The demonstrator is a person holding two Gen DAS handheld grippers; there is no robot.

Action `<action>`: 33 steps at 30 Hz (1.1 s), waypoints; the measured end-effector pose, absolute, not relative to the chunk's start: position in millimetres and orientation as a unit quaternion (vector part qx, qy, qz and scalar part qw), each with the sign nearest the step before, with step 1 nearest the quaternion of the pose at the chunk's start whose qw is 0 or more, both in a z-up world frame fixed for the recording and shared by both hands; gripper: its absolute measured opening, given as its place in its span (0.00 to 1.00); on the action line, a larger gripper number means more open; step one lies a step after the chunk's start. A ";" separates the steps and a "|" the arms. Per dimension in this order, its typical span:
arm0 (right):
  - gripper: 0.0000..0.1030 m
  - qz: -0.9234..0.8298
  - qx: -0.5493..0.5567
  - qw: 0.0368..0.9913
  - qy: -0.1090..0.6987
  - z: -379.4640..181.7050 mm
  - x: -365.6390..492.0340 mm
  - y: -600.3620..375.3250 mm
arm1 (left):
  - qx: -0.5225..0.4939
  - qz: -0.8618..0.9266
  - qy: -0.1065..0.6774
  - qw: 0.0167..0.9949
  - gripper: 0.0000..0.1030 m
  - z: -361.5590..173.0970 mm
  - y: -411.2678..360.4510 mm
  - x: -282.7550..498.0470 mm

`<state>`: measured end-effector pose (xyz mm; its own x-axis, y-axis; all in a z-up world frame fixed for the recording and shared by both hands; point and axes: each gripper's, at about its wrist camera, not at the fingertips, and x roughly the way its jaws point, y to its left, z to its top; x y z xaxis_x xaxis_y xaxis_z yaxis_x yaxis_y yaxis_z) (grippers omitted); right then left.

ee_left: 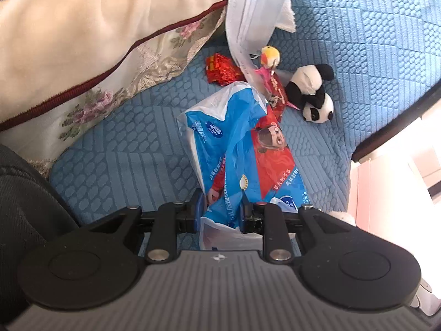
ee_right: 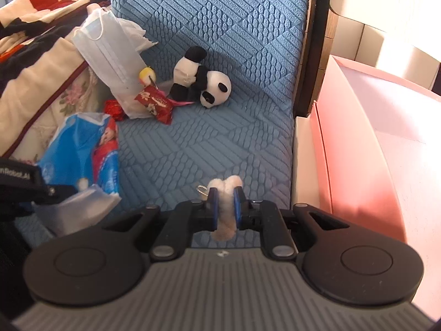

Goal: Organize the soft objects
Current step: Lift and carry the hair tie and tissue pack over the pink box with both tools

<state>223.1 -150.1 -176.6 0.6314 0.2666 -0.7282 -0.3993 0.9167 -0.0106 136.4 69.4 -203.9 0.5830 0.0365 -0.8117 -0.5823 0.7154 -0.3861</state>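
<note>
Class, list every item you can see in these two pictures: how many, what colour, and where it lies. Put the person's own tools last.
Quilted blue seat cover: one, blue, under everything.
Plush panda toy: one, black and white, lying mid-seat.
Disposable pleated face mask: one, pale blue-white, beside the cushion.
Small yellow plush charm: one, yellow, at the mask's lower end.
Shiny red foil packets: two, red, left of the panda.
Soft tissue pack in blue and red plastic: one, gripped at its near end.
Cream floral cushion with maroon piping: one, at the seat's left edge.
Pink box: one, pink, right of the seat.
Fluffy cream plush keychain: one, cream, pinched.
Left claw: shut on the tissue pack.
Right claw: shut on the keychain.
</note>
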 end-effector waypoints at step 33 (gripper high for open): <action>0.14 0.189 -0.037 0.941 0.278 -17.4 209.2 -248.3 | -0.256 0.080 0.331 0.905 0.27 -58.3 -28.6 151.4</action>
